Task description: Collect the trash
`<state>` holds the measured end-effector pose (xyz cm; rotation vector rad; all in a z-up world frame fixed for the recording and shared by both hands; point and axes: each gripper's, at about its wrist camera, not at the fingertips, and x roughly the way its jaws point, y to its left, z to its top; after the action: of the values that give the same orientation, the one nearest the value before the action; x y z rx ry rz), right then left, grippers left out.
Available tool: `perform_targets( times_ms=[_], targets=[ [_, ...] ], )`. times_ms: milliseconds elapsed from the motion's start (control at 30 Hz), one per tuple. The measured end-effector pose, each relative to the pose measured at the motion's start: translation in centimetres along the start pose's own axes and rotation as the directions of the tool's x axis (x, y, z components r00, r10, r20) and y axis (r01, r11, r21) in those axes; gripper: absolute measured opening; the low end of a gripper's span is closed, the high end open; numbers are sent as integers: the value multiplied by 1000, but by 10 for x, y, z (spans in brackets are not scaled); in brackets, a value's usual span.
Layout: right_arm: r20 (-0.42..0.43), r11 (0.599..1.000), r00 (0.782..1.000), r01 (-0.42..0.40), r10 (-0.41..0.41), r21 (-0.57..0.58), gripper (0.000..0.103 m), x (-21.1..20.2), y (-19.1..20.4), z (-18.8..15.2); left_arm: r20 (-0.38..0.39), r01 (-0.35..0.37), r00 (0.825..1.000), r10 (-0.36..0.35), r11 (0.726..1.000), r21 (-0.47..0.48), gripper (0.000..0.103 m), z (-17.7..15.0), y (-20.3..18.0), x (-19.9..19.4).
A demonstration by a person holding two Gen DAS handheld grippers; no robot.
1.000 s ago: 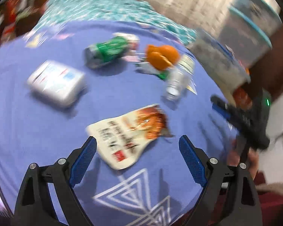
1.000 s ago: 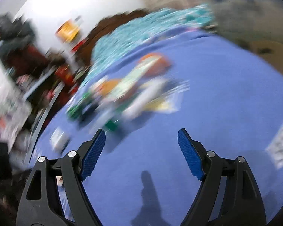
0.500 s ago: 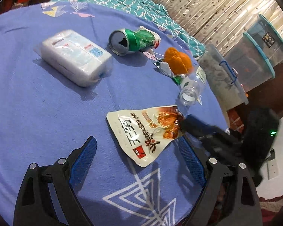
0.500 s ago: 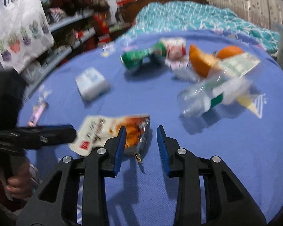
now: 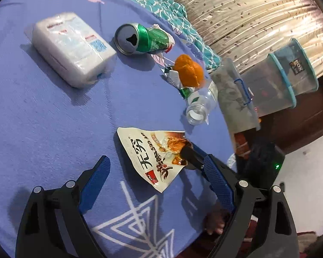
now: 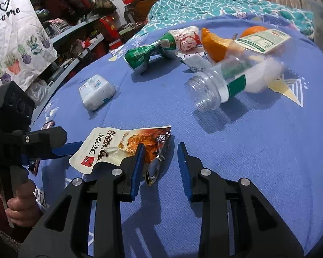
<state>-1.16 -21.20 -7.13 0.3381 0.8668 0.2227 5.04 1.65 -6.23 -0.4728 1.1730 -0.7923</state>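
Snack pouch (image 5: 152,154): flat on the blue cloth (image 5: 43,118), near its front edge, printed face up.

Left wrist view. Frames the pouch between the left gripper (image 5: 155,161) pads, spread wide and clear of it on both sides, gripping nothing. Shows the right gripper (image 5: 186,153) reaching in from the right, its dark tip on the pouch's torn, orange-printed end. Farther back, well apart from the pouch: a crushed green can (image 5: 142,39), a white tissue pack (image 5: 73,47), orange peel (image 5: 188,71) and an uncapped clear bottle (image 5: 201,105) lying on its side. Beyond the cloth's edge, clear storage bins (image 5: 284,77).

Right wrist view. Puts the right gripper (image 6: 160,150) low over the pouch (image 6: 118,144), jaws partly apart and straddling the crumpled, foil-lined flap at the torn end; left pad over the printed face, right pad on bare cloth, nothing pinched yet. Shows the left gripper (image 6: 71,147) side-on at the pouch's far corner, held in a hand (image 6: 21,206). Bottle (image 6: 232,79), can (image 6: 148,53) and tissue pack (image 6: 97,92) beyond, untouched.

Step in hand, by judgement: lining up the grasp on the first piece of trash. Next move likely calls for squeezing shut on the raised flap, then lifting; thin film, so likely to slip free or fold unless caught well inside the pads.
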Motion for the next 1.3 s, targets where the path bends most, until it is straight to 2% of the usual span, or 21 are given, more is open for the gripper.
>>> perform_targets(
  times_ms=[167, 200, 267, 300, 367, 400, 467, 600, 633, 700, 767, 867, 1000, 1133, 1200, 1233, 1267, 1300],
  targets=[
    [0, 1000, 1000, -19, 19, 23, 33, -1, -4, 0, -29, 40, 999, -40, 999, -3, 82, -1, -8, 11],
    [1, 999, 1000, -21, 21, 24, 33, -1, -4, 0, -39, 46, 998, -46, 999, 4, 79, -2, -11, 15],
    [2, 999, 1000, -27, 27, 30, 33, -1, -5, 0, -75, 64, 995, -64, 998, -2, 64, -3, -14, 25],
    [2, 999, 1000, -30, 30, 33, 33, -1, -5, 0, -73, 57, 996, -57, 998, 3, 61, -4, -16, 27],
    [3, 999, 999, -36, 36, 33, 33, -2, -4, -1, -81, 31, 996, -29, 999, 25, 36, -3, -20, 35],
    [2, 999, 999, -42, 42, 32, 34, -2, -4, -2, -84, 18, 996, -16, 1000, 25, 38, -3, -19, 38],
    [-2, 997, 998, -62, 62, 36, 36, -4, -5, -3, -81, 44, 996, -43, 999, 10, 32, -2, -17, 38],
    [14, 991, 995, -96, 95, 89, 38, -11, -16, -6, -31, 33, 999, -32, 999, 42, 26, 0, -19, 26],
    [29, 990, 995, -94, 91, 101, 41, -14, -19, -6, -22, 31, 999, -30, 998, 47, 25, 1, -19, 23],
    [85, 990, 995, -58, 47, 132, 65, -24, -27, -1, -3, 21, 1000, -20, 998, 59, 24, 2, -17, 16],
    [139, 986, 990, -24, 1, 164, 69, -33, -34, 6, 7, 22, 1000, -22, 998, 60, 24, 2, -15, 12],
    [154, 966, 985, 33, -74, 256, 81, -34, -52, 25, 8, 29, 1000, -30, 998, 61, 24, 2, -14, 10],
    [148, 940, 986, 19, -73, 342, 86, -20, -69, 50, 4, 22, 1000, -22, 996, 85, 24, -1, -19, 11],
    [87, 907, 994, 22, -65, 422, 87, 8, -78, 65, 2, 17, 1000, -17, 995, 97, 24, -3, -21, 10],
    [84, 901, 992, 50, -95, 430, 77, 10, -78, 67, 1, 17, 1000, -17, 995, 99, 24, -4, -21, 9],
    [73, 900, 993, 54, -94, 432, 76, 11, -78, 66, 1, 17, 1000, -17, 995, 101, 24, -4, -21, 9],
    [83, 896, 994, 28, -72, 443, 68, 8, -81, 62, 1, 18, 1000, -18, 995, 103, 23, -4, -21, 9],
    [86, 893, 995, 13, -58, 450, 50, 5, -83, 59, 1, 19, 1000, -19, 994, 104, 23, -4, -21, 10]
  ],
)
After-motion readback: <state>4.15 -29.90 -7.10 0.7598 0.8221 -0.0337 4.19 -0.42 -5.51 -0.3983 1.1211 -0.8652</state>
